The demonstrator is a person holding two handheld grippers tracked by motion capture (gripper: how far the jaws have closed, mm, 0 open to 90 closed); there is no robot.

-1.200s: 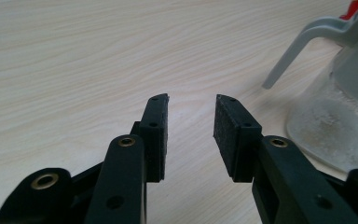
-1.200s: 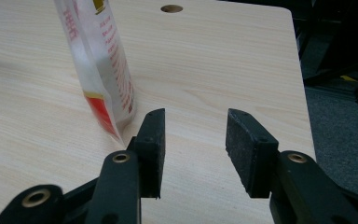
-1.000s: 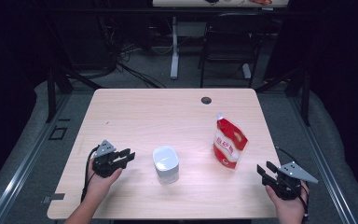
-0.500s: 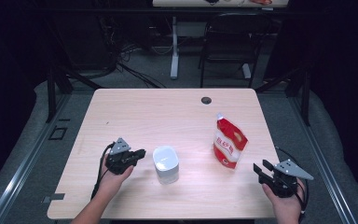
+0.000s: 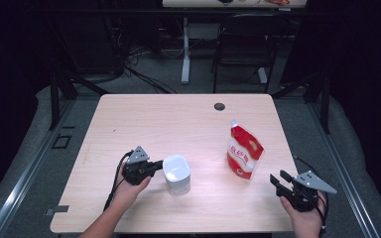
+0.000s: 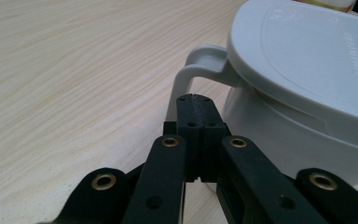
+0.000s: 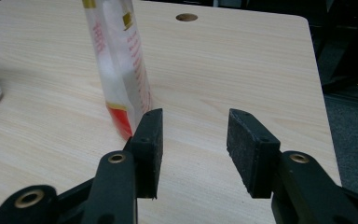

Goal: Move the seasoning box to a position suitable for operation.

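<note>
Two grippers work the counter. Left gripper (image 5: 155,167), jaws just closed together with nothing between, sits at the white lidded jug's (image 5: 177,173) nine o'clock by its handle (image 6: 193,77). Right gripper (image 5: 280,180) rests apart at five o'clock of the red pouch (image 5: 243,151), whose white lettering is unreadable.

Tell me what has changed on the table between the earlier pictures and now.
The left gripper slid rightward across the table to the white lidded container, and its jaws have just been closing: they now meet beside the container's handle, with nothing visibly between them. The right gripper kept its place near the table's corner, jaws open. The red and white pouch and the container stand where they stood.
</note>
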